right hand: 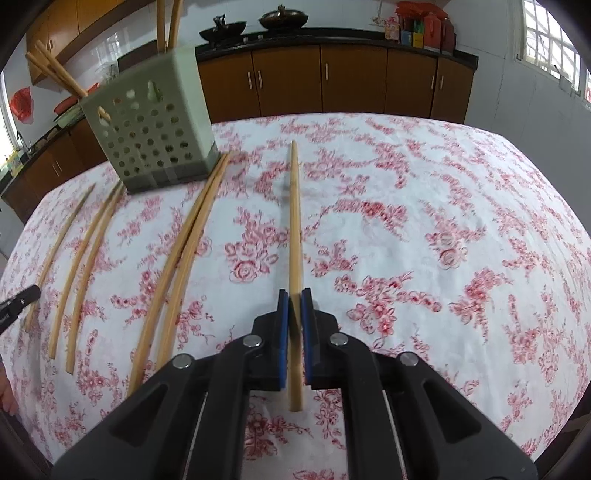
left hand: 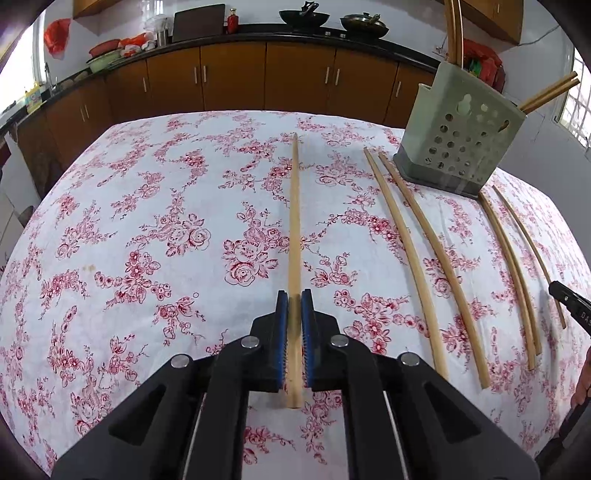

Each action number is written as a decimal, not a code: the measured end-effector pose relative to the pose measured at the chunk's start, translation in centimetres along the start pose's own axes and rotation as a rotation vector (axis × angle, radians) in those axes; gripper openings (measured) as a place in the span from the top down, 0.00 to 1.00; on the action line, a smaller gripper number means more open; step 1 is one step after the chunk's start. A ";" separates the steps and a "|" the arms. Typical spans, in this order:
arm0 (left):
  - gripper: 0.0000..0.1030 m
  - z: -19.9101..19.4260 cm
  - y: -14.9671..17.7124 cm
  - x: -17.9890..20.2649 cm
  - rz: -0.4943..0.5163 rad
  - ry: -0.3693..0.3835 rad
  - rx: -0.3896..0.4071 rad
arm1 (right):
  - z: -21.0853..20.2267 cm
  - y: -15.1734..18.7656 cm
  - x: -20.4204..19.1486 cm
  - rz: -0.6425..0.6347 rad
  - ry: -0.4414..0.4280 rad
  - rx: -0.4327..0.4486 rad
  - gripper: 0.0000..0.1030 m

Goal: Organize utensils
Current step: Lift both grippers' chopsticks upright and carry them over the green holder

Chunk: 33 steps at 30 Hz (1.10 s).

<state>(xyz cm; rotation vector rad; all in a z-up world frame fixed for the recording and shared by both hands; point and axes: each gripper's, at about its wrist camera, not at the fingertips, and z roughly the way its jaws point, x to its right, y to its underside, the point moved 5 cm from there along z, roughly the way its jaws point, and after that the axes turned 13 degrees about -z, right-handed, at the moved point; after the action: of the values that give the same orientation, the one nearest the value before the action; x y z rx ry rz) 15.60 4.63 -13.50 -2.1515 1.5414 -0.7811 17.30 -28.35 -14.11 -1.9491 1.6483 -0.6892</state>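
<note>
My left gripper is shut on a wooden chopstick that points straight ahead over the floral tablecloth. My right gripper is shut on another chopstick, also pointing ahead. A grey-green perforated utensil holder stands at the table's far side with chopsticks sticking out of it; it also shows in the right wrist view. Several loose chopsticks lie on the cloth in front of the holder, between the two grippers, also seen in the right wrist view.
The table has a white cloth with red flowers. Brown kitchen cabinets and a dark counter with woks run along the back wall. The tip of my right gripper shows at the left view's right edge.
</note>
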 end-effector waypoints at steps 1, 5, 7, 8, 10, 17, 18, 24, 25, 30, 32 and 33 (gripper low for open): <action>0.92 -0.5 -0.2 0.0 0.003 0.003 0.015 | -0.8 -0.4 0.1 0.002 0.002 0.024 0.92; 0.92 -2.6 -1.6 0.3 0.007 0.034 0.076 | -3.3 -2.2 0.9 0.011 0.015 0.101 0.92; 0.92 -4.1 -2.6 0.6 0.006 0.053 0.119 | -4.6 -3.2 1.4 0.016 0.022 0.141 0.92; 0.92 -4.6 -3.0 0.7 0.005 0.061 0.132 | -5.2 -3.7 1.7 0.018 0.027 0.160 0.92; 0.92 -6.0 -4.1 0.8 0.001 0.082 0.175 | -6.4 -4.6 2.1 0.024 0.036 0.200 0.92; 0.92 -9.7 -7.3 1.3 -0.043 0.155 0.288 | -9.4 -7.3 3.4 0.040 0.048 0.309 0.92; 0.92 -10.2 -7.8 1.4 -0.049 0.164 0.304 | -9.8 -7.6 3.4 0.039 0.050 0.321 0.92; 0.93 -12.1 -9.5 1.9 -0.048 0.187 0.367 | -11.1 -9.3 3.3 0.026 0.054 0.377 0.92; 0.93 -12.2 -9.7 2.1 -0.042 0.185 0.373 | -11.1 -9.5 3.1 0.023 0.053 0.379 0.92; 0.93 -12.8 -10.2 2.7 -0.010 0.181 0.391 | -12.1 -10.7 2.5 0.004 0.032 0.397 0.92; 0.93 -13.7 -10.7 3.2 0.006 0.193 0.402 | -13.0 -11.5 2.2 0.004 0.006 0.410 0.92; 0.93 -14.1 -10.9 3.5 0.011 0.202 0.408 | -13.5 -12.0 2.1 0.004 -0.013 0.417 0.92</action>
<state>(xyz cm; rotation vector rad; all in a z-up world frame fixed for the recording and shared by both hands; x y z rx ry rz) 15.53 5.13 4.70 -1.8076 1.3394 -1.2217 17.57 -29.28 4.06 -1.6451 1.3671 -0.9324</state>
